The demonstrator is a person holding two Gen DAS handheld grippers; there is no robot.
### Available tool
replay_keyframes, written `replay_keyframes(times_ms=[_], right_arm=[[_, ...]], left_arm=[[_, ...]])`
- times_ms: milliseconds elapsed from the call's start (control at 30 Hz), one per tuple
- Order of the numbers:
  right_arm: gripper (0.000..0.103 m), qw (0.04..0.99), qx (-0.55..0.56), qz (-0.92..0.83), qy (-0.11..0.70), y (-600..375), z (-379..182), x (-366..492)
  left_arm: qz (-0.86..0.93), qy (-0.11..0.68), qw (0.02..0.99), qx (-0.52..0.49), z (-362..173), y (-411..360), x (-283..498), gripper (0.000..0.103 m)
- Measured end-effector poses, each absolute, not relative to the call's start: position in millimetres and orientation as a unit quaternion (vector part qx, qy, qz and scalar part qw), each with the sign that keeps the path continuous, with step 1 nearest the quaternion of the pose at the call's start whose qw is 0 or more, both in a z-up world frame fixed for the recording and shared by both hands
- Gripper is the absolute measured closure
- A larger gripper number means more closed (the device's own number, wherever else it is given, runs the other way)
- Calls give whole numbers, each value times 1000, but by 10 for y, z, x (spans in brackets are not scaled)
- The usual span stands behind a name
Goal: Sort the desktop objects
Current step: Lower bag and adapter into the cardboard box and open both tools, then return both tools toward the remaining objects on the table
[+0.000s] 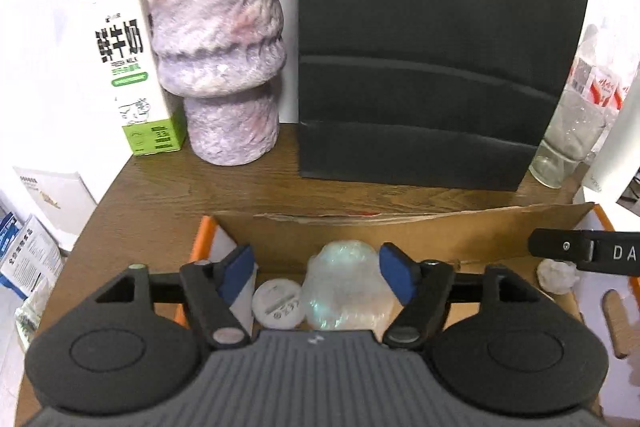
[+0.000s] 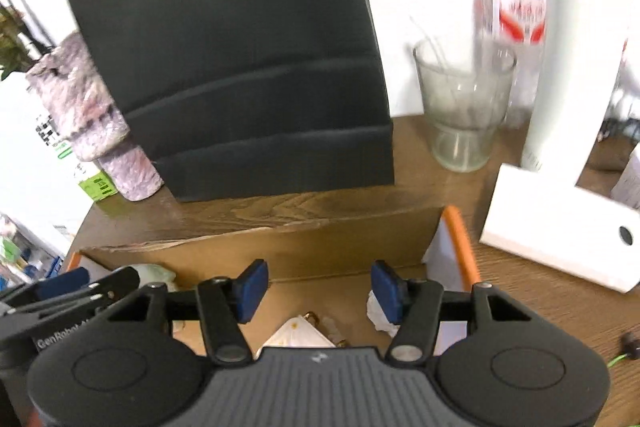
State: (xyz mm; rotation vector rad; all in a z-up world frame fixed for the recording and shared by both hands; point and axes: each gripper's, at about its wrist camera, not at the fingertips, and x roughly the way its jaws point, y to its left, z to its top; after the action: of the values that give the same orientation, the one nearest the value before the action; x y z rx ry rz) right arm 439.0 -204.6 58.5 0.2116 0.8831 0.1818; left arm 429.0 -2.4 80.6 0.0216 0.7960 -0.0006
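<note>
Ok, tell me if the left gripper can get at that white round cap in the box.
Probably yes. The left gripper is open above the cardboard box, and the white cap lies uncovered, beside the crumpled clear plastic, which crowds its right side.

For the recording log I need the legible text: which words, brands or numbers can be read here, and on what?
"鲜牛奶" and "FRESH MILK": white and green milk carton.
"DA": black arm of the right gripper, cut off by the frame edge.
"GenRobot": black body of the left gripper, rest hidden.
Round white cap: digits blurred.
Red-labelled clear plastic bottle: unreadable.
</note>
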Motion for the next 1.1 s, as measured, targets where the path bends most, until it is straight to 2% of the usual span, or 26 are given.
replay_keyframes(times_ms=[100,300,433,633,700,900,1100], right_arm=[[32,894,85,91,431,-2029,696,4293],[28,894,71,103,431,-1984,832,3835],[23,907,55,121,399,-1999,881,3204],[22,932,27,122,341,-2082,773,2097],[17,938,20,132,320,-2099,681,1701],[15,950,7,131,282,-2113,278,695],[14,955,-22,132,266,-2070,6,63]], left_arm=[[4,396,918,10,945,-5,4177,21],[-3,400,916,17,1194,21,3717,19],[24,355,934,32,1234,61,3045,13],[3,313,949,25,1078,78,1917,4],[-6,295,955,11,988,102,1532,0],[-2,242,970,30,571,65,559,0],[-17,222,975,28,241,80,-92,0]])
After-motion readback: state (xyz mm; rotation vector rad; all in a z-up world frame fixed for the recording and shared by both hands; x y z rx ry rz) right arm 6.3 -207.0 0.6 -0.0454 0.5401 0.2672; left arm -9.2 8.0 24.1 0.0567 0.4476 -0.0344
